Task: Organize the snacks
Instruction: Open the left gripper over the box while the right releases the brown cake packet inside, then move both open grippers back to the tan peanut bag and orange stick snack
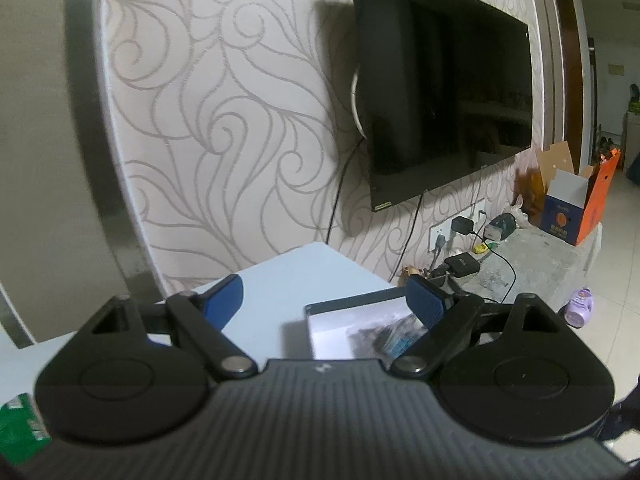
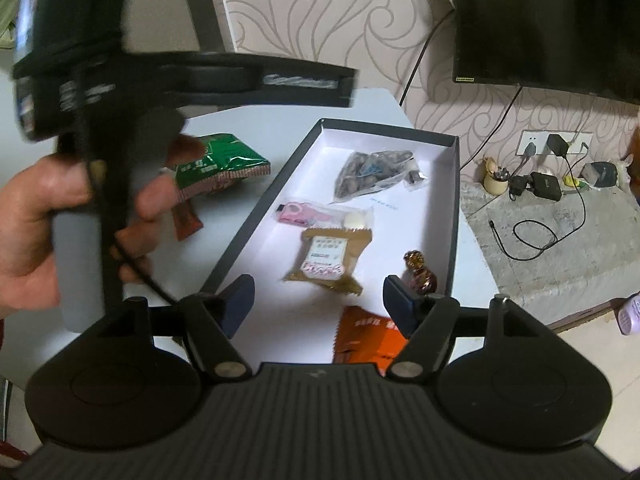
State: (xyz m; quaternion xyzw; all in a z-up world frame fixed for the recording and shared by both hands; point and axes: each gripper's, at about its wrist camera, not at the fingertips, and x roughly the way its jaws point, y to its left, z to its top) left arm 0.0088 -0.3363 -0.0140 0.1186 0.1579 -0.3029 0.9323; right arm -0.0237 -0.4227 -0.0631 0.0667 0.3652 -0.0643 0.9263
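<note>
A shallow dark-rimmed box with a white floor lies on the white table. In it are a clear bag of nuts, a pink packet, a tan packet, a brown wrapped sweet and an orange packet. A green packet and a brown packet lie on the table left of the box. My right gripper is open and empty above the box's near end. My left gripper is open and empty, held high over the table; the box's far corner shows between its fingers.
A hand holds the left gripper's handle at the left of the right wrist view. A television hangs on the patterned wall. Chargers and cables lie on a stone ledge to the right, with cardboard boxes further along.
</note>
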